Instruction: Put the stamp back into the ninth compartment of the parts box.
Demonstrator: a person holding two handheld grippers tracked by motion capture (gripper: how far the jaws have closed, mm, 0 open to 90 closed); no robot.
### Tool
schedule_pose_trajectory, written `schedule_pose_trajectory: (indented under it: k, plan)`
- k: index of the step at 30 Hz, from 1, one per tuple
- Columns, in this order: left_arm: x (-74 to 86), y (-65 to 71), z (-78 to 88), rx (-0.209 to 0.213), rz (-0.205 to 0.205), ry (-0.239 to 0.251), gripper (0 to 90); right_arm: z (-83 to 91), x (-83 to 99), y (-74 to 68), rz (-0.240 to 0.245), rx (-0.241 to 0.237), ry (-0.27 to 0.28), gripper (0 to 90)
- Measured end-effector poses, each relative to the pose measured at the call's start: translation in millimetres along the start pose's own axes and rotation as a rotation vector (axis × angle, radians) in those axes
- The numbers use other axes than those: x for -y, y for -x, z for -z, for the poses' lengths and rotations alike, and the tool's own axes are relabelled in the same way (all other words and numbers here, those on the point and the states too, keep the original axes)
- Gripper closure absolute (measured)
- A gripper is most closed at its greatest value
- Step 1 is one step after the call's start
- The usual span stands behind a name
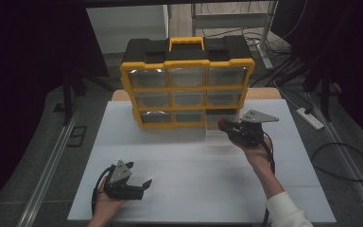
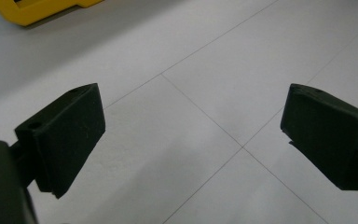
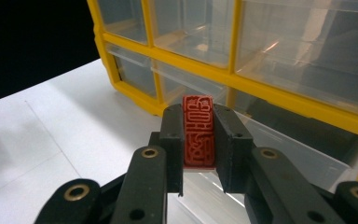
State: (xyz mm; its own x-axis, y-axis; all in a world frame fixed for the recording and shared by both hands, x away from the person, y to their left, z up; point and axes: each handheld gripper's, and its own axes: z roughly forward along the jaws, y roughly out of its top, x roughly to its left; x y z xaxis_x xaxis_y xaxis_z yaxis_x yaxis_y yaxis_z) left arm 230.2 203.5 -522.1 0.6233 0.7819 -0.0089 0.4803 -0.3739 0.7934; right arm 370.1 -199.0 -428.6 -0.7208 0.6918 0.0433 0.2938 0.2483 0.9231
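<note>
The yellow organiser (image 1: 187, 80) stands upright at the table's (image 1: 194, 184) far edge, its bottom-right drawer (image 3: 303, 154) pulled open. The right gripper (image 1: 227, 126) hovers at that drawer, jaws clamped on a stamp (image 3: 198, 132). Released early, it could strike the drawer's rim and fall outside. The left gripper (image 1: 139, 184) rests near the front, jaws wide, empty. The stamp is a small red block with a carved face.

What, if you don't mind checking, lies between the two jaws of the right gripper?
A red carved stamp block is clamped between the right gripper's jaws, above the pulled-out clear drawer of the yellow organizer, as the right gripper view shows.
</note>
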Motion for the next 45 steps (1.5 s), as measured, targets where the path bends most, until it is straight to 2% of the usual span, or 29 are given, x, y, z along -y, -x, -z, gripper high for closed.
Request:
schedule_pose_trajectory:
  k: [6, 13, 25, 34, 36, 38, 40, 42, 45]
  plan:
    - [0.0, -0.1, -0.2, 0.001, -0.002, -0.002, 6.6, -1.2, -1.0, 9.8, 0.007, 0.038, -0.002, 74.7]
    - [0.1, -0.2, -0.3, 0.0, -0.001, -0.002, 6.7, -7.1, 1.0, 24.3, -0.019, 0.061, -0.009, 74.7]
    - [0.4, -0.4, 0.7, 0.0, -0.002, 0.0, 6.7, -16.2, 7.5, 30.0, -0.014, 0.089, -0.056, 74.7]
    - [0.3, -0.3, 0.5, -0.001, -0.003, -0.002, 6.8, -16.7, 9.7, 32.6, -0.021, 0.092, -0.061, 74.1]
    - [0.4, -0.3, 0.6, -0.001, -0.003, -0.001, 6.7, -17.5, 10.5, 32.8, -0.023, 0.091, -0.066, 69.7]
    - [0.4, -0.4, 0.7, 0.0, -0.002, 0.0, 6.8, -18.0, 10.6, 31.2, -0.013, 0.112, -0.066, 52.3]
    - [0.4, -0.5, 0.8, -0.001, -0.003, 0.0, 6.8, -17.1, 9.5, 29.0, -0.01, 0.137, -0.052, 40.6]
    - [0.4, -0.5, 0.8, 0.0, -0.002, 0.001, 6.8, -16.0, 8.5, 27.3, -0.007, 0.152, -0.047, 36.4]
    - [0.4, -0.6, 0.9, 0.0, -0.004, 0.0, 6.8, -14.6, 7.5, 25.9, -0.003, 0.132, -0.048, 33.2]
